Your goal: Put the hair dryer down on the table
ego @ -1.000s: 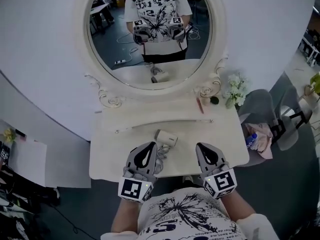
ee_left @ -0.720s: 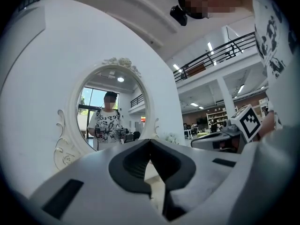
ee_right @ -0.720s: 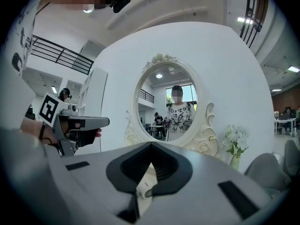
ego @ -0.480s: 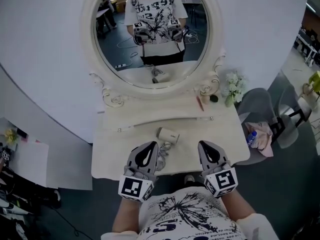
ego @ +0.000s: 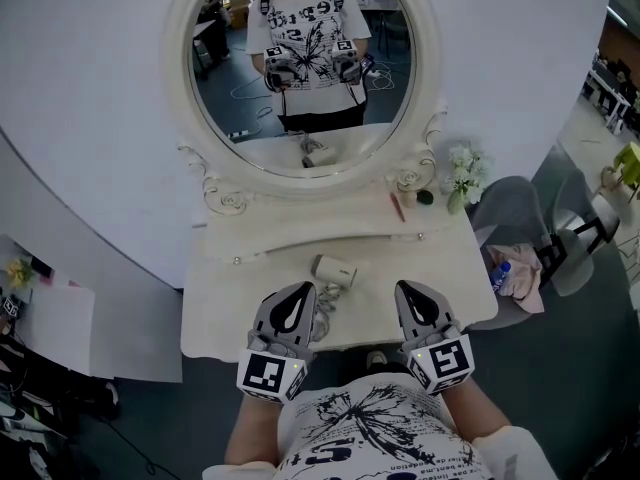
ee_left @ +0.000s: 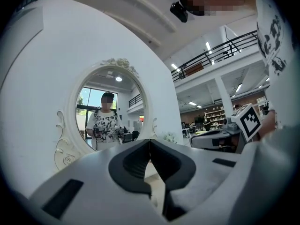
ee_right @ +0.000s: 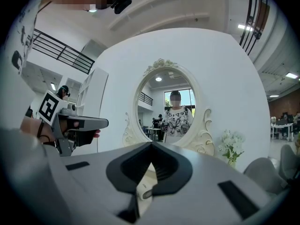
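With the small white hair dryer (ego: pixel 335 269) lying on the white desk (ego: pixel 225 308) just beyond the left claw (ego: pixel 298 293), both that and the right claw (ego: pixel 408 291) pressed together empty, a careless sweep could knock it toward the front edge.

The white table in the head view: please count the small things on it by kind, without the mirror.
Hair dryer: 1
Bunch of white flowers: 1
Thin reddish stick: 1
Small dark object, too small to identify: 1
Total: 4
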Demonstrator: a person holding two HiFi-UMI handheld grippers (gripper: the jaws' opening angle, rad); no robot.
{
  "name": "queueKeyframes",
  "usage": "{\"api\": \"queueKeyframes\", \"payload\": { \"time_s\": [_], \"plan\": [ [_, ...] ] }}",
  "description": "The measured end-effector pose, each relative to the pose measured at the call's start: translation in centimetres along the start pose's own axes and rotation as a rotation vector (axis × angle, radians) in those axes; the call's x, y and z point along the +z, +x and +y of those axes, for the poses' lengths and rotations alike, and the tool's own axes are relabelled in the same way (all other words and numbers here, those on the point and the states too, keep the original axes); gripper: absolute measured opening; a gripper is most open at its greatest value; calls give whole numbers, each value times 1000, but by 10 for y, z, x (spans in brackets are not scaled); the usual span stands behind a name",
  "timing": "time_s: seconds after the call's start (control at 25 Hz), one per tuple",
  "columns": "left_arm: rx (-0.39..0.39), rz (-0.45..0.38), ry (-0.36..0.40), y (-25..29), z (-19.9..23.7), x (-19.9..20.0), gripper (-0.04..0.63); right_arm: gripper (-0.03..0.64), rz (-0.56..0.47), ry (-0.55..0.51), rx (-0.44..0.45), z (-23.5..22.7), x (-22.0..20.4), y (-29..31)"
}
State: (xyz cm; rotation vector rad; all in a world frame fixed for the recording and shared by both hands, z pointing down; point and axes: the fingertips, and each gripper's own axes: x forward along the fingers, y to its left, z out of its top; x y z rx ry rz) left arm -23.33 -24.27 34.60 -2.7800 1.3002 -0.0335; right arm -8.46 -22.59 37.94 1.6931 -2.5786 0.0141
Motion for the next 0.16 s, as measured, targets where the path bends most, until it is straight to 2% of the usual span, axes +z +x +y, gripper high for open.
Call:
{"api": "queueKeyframes", "payload": {
  "time_s": [0.16],
  "plan": [
    [-2,8,-5,1,0,-1,21,17,-3,3,-3,1,0,0]
  ]
}}
